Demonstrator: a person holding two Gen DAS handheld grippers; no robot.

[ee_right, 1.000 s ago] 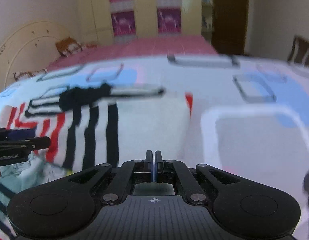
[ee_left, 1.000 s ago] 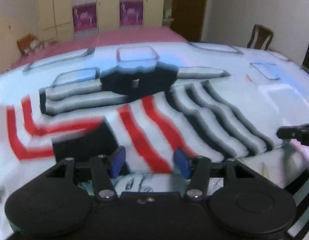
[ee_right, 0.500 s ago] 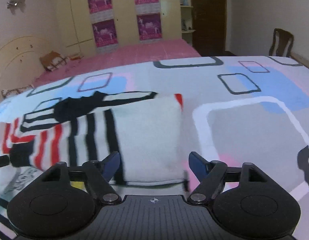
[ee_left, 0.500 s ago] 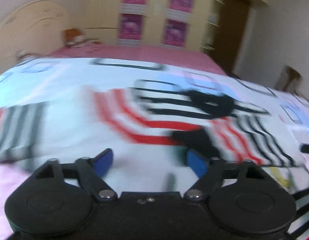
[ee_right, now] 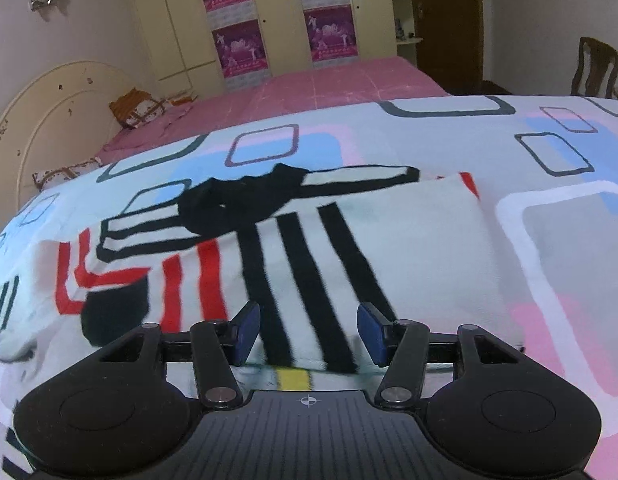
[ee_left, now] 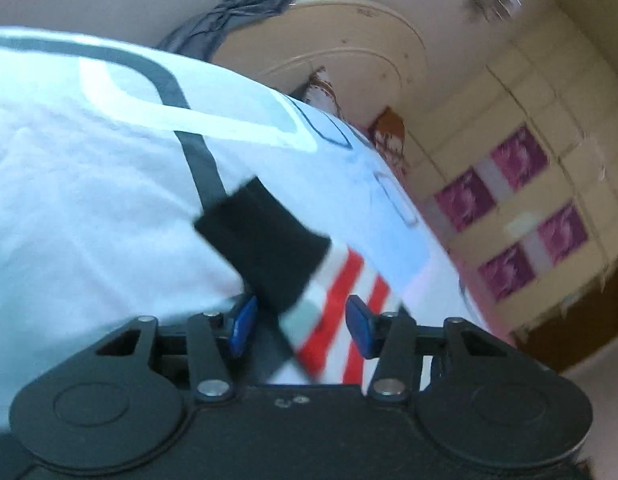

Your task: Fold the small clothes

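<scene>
- Swung hard over since half a second ago, the left wrist view: bedspread then level, now tipped steeply, black cuff (ee_left: 265,248) of the striped garment now just ahead of the left gripper (ee_left: 299,326) instead of off at 2 o'clock.
- Hardly shifted over the same span, the right wrist view: right gripper (ee_right: 308,334) spread just as wide over the same hem.
- Nearest in the left view: blue pads (ee_left: 241,326) held wide apart, nothing pinched; red-and-white striped sleeve (ee_left: 341,308) running between them from 6 o'clock up toward the cuff at 11 o'clock. Contact between pads and cloth not clear through the blur.
- Beyond the cuff, at 10 o'clock: pale bedspread (ee_left: 89,200) with a dark rounded outline.
- Farthest in the left view, from 12 to 3 o'clock: cream headboard (ee_left: 349,40), wardrobe with purple posters (ee_left: 513,204).
- Nearest in the right view: blue pads (ee_right: 369,334) parted, closed on nothing, hovering at the near hem of the garment (ee_right: 409,248) lying flat on the bedspread (ee_right: 569,240).
- Black stripes (ee_right: 305,280) running from between the fingers toward 11 o'clock; red stripes (ee_right: 177,284) and a black cuff patch (ee_right: 113,312) at 9 o'clock.
- Farther up, near 11 o'clock: black collar area (ee_right: 237,204), with a striped sleeve (ee_right: 361,178) stretching toward 1 o'clock.
- Behind the bedspread: pink bed (ee_right: 317,88), pillows (ee_right: 141,110) at 10 o'clock, chair (ee_right: 595,68) at 2 o'clock, posters on the wardrobe at 12 o'clock.
</scene>
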